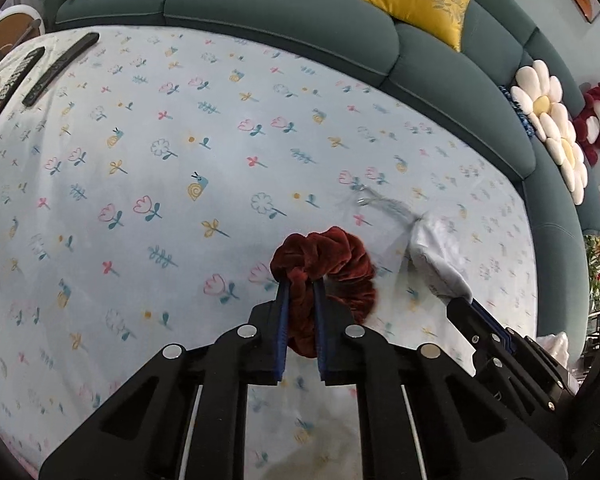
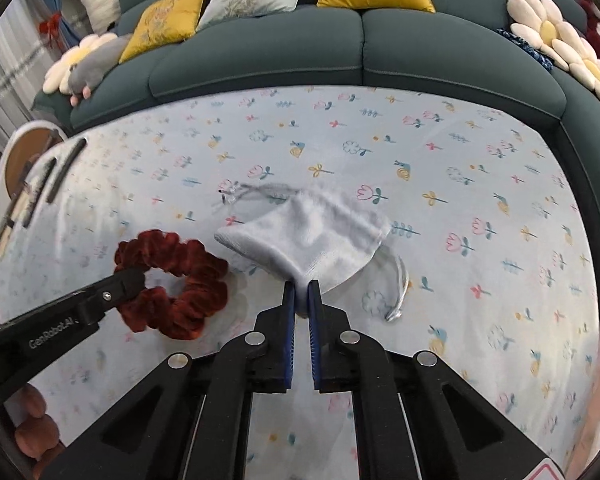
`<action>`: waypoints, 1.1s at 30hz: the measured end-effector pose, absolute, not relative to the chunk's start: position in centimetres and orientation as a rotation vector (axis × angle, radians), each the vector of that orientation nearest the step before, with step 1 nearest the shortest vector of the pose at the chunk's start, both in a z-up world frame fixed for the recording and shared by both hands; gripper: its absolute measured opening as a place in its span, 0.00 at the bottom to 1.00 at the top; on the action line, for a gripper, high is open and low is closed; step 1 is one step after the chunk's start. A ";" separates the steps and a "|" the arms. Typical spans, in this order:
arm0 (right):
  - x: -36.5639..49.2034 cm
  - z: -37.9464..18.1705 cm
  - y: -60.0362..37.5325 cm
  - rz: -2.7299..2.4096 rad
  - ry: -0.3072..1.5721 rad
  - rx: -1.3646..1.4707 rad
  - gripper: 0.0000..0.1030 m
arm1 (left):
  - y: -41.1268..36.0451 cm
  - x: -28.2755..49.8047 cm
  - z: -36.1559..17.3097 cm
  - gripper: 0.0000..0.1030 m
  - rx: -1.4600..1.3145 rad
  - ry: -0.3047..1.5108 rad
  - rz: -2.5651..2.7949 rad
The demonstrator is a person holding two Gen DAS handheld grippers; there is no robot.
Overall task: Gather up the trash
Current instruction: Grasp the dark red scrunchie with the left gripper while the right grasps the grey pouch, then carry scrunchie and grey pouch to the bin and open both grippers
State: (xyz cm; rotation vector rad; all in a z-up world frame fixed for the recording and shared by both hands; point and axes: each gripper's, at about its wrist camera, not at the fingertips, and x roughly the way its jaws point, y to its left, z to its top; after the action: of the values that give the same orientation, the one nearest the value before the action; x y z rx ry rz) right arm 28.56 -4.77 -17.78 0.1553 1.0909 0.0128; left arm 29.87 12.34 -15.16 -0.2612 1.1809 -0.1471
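Observation:
A dark red velvet scrunchie lies low in the middle of the flowered tablecloth; my left gripper is shut on its near side, the blue pads pinching the fabric. In the right wrist view the same scrunchie shows at the left with the left gripper's fingers clamped on it. A small white drawstring pouch with silver cords lies just right of the scrunchie. My right gripper is shut on the pouch's near corner. The pouch and the right gripper's fingers also appear at the right of the left wrist view.
Two black remotes lie at the table's far left beside a round wooden tray. A dark green sofa with yellow and pale cushions and flower pillows curves behind the table. Orange round objects sit at the lower left.

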 end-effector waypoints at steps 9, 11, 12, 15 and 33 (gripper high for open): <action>23.4 -12.3 -5.9 0.014 1.010 0.207 0.06 | 10.8 25.3 -10.4 0.10 -0.254 1.129 -0.192; 21.9 -11.2 -6.5 0.011 0.994 0.216 0.06 | 10.2 24.0 -9.5 0.10 -0.252 1.120 -0.203; 21.3 -10.7 -6.7 0.009 0.987 0.221 0.06 | 9.9 23.3 -9.0 0.10 -0.250 1.115 -0.210; 19.2 -9.4 -7.5 -0.001 0.963 0.229 0.06 | 9.0 21.7 -7.8 0.10 -0.241 1.099 -0.227; 8.7 -3.3 -16.3 -0.107 0.820 0.344 0.06 | 0.2 13.1 -1.3 0.10 -0.138 1.008 -0.380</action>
State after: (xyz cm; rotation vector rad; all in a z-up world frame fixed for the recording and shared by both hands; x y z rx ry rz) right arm 8.73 -16.33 -3.31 0.3443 0.8196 -0.1070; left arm 13.13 0.19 -1.29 -0.1379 1.0081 -0.3797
